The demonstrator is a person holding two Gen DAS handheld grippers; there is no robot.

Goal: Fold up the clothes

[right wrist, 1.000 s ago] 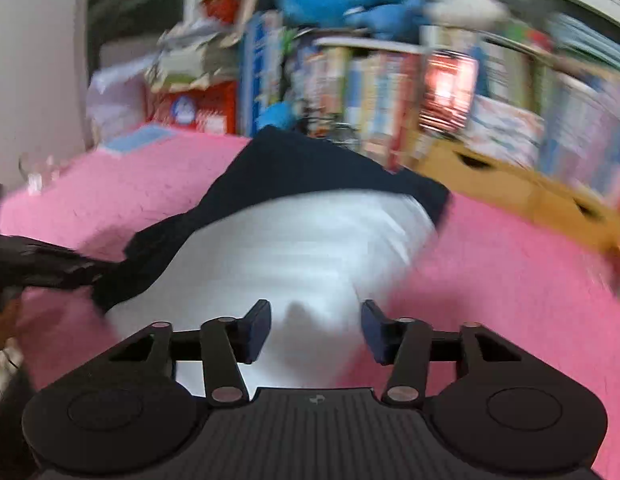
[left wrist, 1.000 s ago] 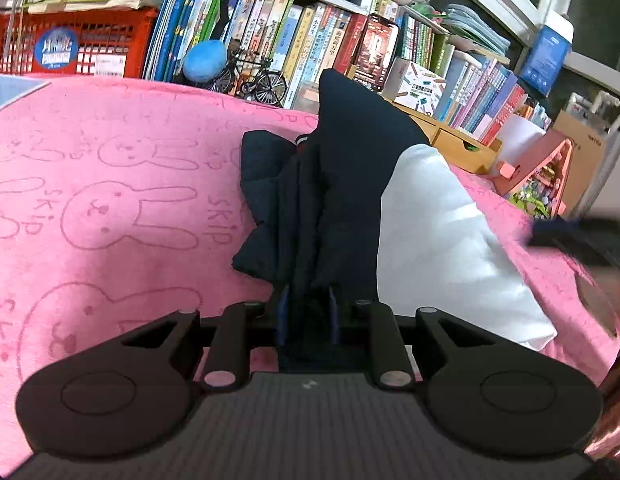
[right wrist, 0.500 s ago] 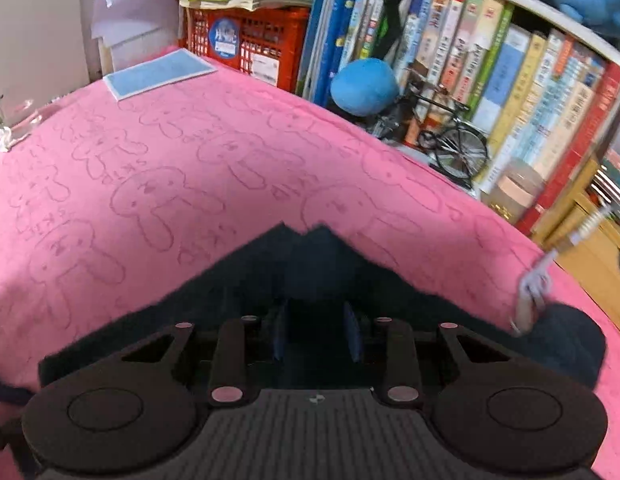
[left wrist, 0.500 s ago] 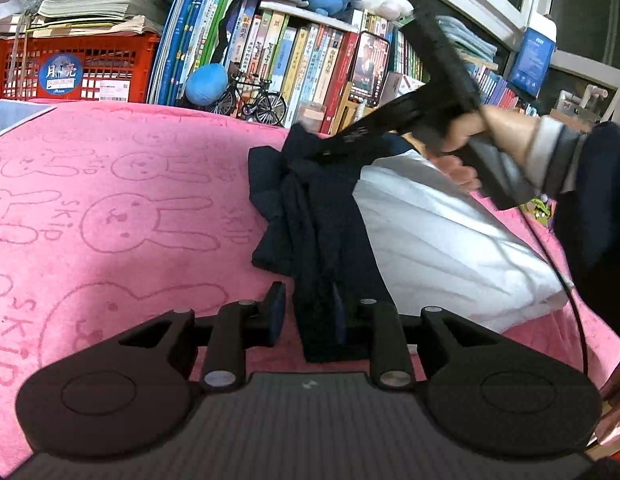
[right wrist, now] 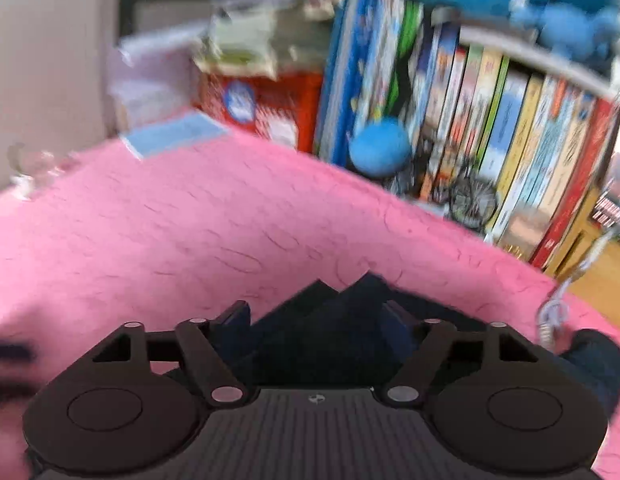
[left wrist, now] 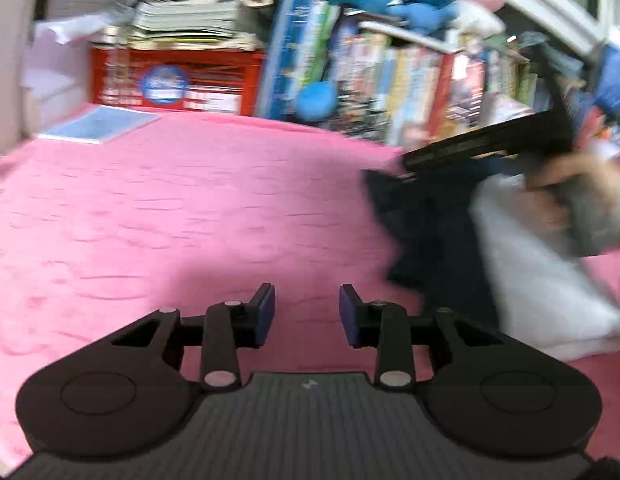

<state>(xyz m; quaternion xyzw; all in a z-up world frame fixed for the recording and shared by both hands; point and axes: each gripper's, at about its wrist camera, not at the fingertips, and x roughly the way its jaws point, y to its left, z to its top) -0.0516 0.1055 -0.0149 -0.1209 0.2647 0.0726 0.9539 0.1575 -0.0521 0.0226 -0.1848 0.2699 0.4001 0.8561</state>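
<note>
A dark navy and white garment (left wrist: 442, 232) lies bunched on the pink rabbit-print blanket (left wrist: 190, 208) at the right of the left wrist view. My left gripper (left wrist: 307, 312) is open and empty, to the left of the garment. My right gripper (right wrist: 316, 322) is open, with a pointed navy fold of the garment (right wrist: 330, 320) lying between its spread fingers. The right gripper also shows in the left wrist view (left wrist: 490, 144), held over the garment's far end. Both views are motion-blurred.
A bookshelf packed with books (right wrist: 490, 120) runs along the back. A red crate (left wrist: 170, 80) with stacked papers stands at the back left, a blue ball (right wrist: 380, 148) and a small model bicycle (right wrist: 470, 196) by the books. A light blue card (left wrist: 98, 124) lies on the blanket.
My left gripper has let go of the navy fabric, opened, and swung left off the garment. My right gripper, shut on the navy fold before, has opened wide.
</note>
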